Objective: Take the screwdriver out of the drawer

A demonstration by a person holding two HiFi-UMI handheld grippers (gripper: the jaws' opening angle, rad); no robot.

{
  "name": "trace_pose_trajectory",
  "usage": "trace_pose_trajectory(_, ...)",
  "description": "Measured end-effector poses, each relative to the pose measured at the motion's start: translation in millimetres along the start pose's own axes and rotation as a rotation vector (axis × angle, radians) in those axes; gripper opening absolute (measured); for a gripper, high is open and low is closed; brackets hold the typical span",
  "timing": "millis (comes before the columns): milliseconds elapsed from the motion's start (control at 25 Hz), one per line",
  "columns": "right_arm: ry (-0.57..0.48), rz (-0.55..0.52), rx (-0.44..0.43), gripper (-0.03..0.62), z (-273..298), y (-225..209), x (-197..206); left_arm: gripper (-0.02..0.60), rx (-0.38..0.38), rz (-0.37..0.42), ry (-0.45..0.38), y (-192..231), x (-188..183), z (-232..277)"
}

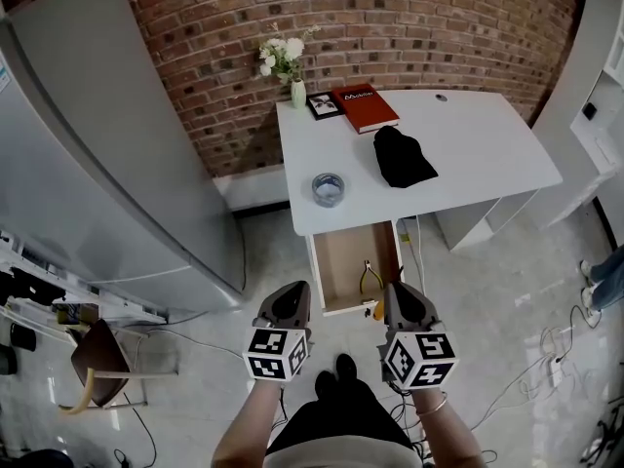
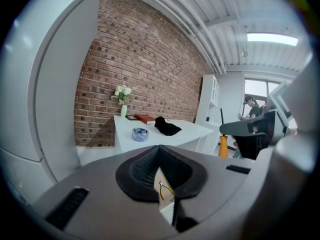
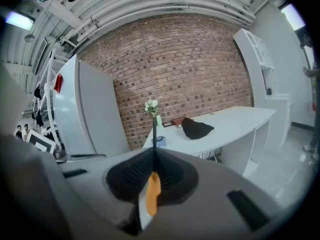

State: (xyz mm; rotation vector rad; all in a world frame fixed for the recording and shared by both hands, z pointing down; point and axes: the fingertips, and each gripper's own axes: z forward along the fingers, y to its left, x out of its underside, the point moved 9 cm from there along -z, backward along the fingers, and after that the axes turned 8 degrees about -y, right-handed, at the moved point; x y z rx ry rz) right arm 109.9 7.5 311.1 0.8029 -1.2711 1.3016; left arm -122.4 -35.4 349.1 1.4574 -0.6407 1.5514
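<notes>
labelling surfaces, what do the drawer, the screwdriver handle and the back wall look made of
The drawer looks like pale wood-look board inside, matt. The screwdriver handle is smooth orange, probably plastic. The wall is bare red brick with mortar joints.

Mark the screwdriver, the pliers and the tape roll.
screwdriver (image 3: 151,194), right gripper view, orange handle.
pliers (image 1: 368,269), head view, near the pivot.
tape roll (image 1: 318,190), head view, left side of the ring.
</notes>
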Motion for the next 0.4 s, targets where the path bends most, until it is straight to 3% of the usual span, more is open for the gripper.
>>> trace_pose_trajectory(400,0.013,0.010,0.009,0.012,8.9,1.5,4.9,-0.008,0.003,-0.001,0.006,9.3,0.7,4.2)
